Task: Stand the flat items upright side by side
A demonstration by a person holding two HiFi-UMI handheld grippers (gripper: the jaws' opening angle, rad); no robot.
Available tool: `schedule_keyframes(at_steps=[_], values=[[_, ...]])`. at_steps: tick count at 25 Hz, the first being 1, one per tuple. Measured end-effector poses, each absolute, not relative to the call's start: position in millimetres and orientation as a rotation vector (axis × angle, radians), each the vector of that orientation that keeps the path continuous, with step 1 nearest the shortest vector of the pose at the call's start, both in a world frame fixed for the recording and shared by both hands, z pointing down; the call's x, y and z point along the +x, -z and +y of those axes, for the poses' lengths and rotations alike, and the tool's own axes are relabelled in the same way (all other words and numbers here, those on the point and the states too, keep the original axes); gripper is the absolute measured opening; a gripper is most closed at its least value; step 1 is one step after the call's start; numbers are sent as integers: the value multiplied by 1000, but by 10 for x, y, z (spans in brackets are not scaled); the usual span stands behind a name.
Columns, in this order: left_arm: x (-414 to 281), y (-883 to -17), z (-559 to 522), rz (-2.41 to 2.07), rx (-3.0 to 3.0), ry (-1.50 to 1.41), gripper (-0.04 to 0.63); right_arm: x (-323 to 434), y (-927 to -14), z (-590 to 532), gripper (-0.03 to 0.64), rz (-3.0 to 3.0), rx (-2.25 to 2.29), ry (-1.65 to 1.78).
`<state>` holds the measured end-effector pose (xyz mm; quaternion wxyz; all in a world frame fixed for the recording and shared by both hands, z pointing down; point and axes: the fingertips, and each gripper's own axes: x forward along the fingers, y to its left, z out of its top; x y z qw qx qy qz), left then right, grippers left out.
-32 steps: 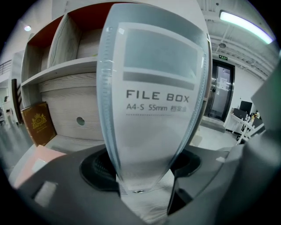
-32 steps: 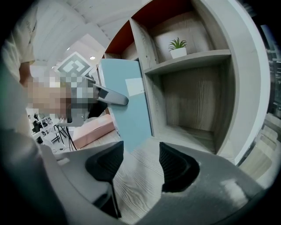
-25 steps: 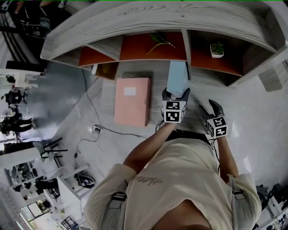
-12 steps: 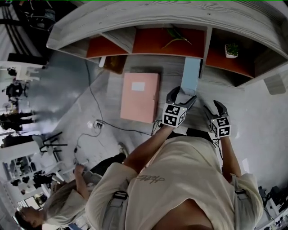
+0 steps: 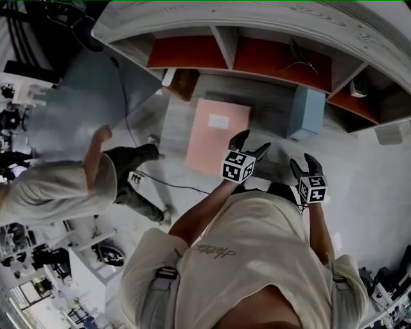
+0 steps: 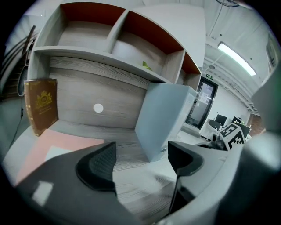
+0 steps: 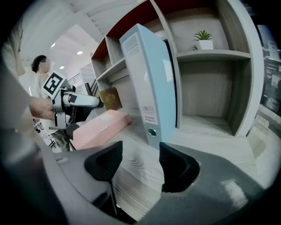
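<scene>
While the folder [image 5: 217,136] lies flat on the tabletop [image 5: 270,99] left of the upright binder [image 5: 306,112], long axis pointing away, the left gripper [image 5: 252,141] hangs nearer it, fingers [image 6: 96,167] spread, just narrowed slightly, empty like the right gripper [image 5: 303,162].

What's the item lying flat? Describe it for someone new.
On the grey wood-grain desk under the red-backed shelf unit, look left of the upright light-blue binder. The pink file box lies flat there, white label up; its neighbours, the binder and a brown book, both stand.
</scene>
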<state>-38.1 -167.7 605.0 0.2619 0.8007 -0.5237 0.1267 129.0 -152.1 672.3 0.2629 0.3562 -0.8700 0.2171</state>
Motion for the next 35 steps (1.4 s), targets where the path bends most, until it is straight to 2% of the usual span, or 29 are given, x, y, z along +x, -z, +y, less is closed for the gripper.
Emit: schedule_keyframes(at_steps=[3,8,16,24,29,35], values=[[-822,-6106,-1604,-1415,2115,-320,376,944,-6715,-1407,262,-2354,925,-571],[-1289,-5858,-1628,-1238,1992,125,367,380,-6647,-1314,262,-2363,917,-529],[-1901,-5150,-1680,-1010,1931,517,366,-192,-6504,-1150,262,-2368,966,-501],[-2145,-5093,-1394,-945,1766,615,353,-190,-6522,-860,262,-2343,979,-522],[-2015,-4840,-1198,-890,1731,732,353,-92,-6548,-859,262,-2358,931,-508],[-2263,-4940,-1045,-1129,1739,658,355,-76,-6539,-832,262,-2420,821,-538]])
